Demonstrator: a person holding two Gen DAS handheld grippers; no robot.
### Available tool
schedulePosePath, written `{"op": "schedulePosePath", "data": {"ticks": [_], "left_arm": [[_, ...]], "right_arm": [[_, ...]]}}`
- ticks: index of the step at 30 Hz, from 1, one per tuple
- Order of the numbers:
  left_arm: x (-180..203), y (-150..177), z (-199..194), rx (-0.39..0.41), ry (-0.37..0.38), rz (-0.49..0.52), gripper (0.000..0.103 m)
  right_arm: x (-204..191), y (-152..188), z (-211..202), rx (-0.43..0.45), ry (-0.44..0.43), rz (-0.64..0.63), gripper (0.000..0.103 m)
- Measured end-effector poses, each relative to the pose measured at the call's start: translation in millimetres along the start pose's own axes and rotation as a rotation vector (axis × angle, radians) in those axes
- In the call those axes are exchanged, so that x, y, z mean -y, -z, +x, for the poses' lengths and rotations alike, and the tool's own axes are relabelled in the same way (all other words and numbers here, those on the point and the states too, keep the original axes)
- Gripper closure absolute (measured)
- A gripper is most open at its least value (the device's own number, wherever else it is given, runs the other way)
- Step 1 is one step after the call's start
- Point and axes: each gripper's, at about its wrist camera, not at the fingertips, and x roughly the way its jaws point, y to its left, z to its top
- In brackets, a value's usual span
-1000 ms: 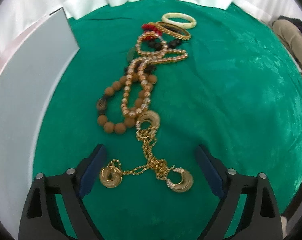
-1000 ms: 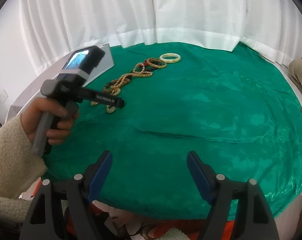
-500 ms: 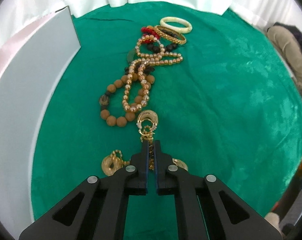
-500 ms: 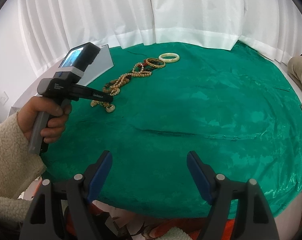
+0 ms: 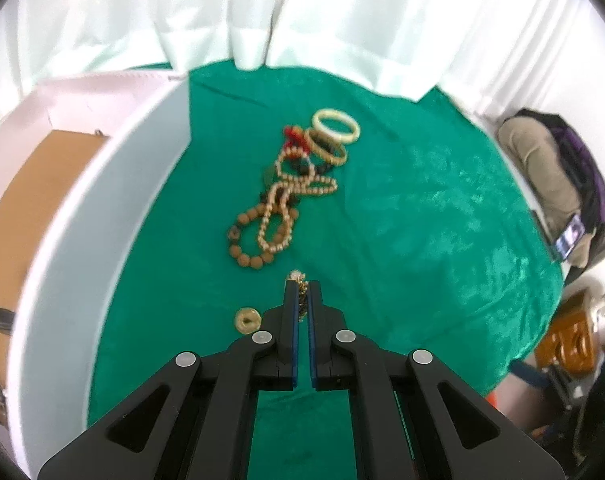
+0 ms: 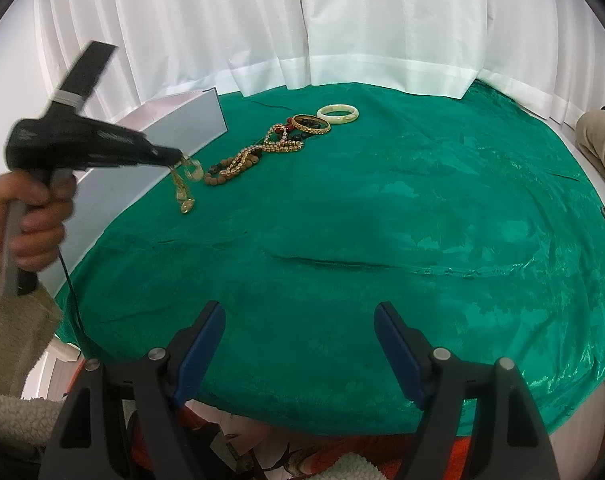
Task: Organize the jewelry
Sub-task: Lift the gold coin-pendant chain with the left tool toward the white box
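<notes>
The left gripper (image 5: 301, 292) is clamped on the gold chain (image 6: 182, 186), its pads pinched together with links showing between them. Seen from the right wrist, the chain hangs from the left gripper's tips above the green cloth (image 6: 382, 208), close in front of the grey box wall (image 6: 150, 148), with a round gold disc (image 5: 247, 319) at its lower end just above or on the cloth; contact cannot be confirmed. A second gold ring piece dangles near the tips.

The right gripper (image 6: 300, 344) stands wide and empty over the near edge of the green cloth, well apart from the box wall.

Remaining jewelry lies in a line on the cloth, running away from the box wall: the brown bead bracelet (image 5: 246, 248) nearest, the pearl-like bead strand (image 5: 286, 204) tangled over it, then the dark and red beads, the gold bangle (image 5: 326, 148), and the cream bangle (image 5: 336, 126) farthest.

Handling judgement: the chain is light, limp and slippery; it will swing and may slip link by link through a pinch. Its pendants could snag the bead strand. A hold near the middle or at a pendant ring appears soundest. The bangles are rigid and should be taken across the rim.
</notes>
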Motion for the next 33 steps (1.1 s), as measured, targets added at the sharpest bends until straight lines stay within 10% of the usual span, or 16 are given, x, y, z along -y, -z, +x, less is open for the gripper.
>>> {"op": "schedulePosePath", "data": {"ticks": [33], "left_arm": [[-43,7,-62,0.059,-0.026,-0.099,0.102]], "right_arm": [[-1,-49,19,-0.033,-0.024,-0.051,0.024]]}}
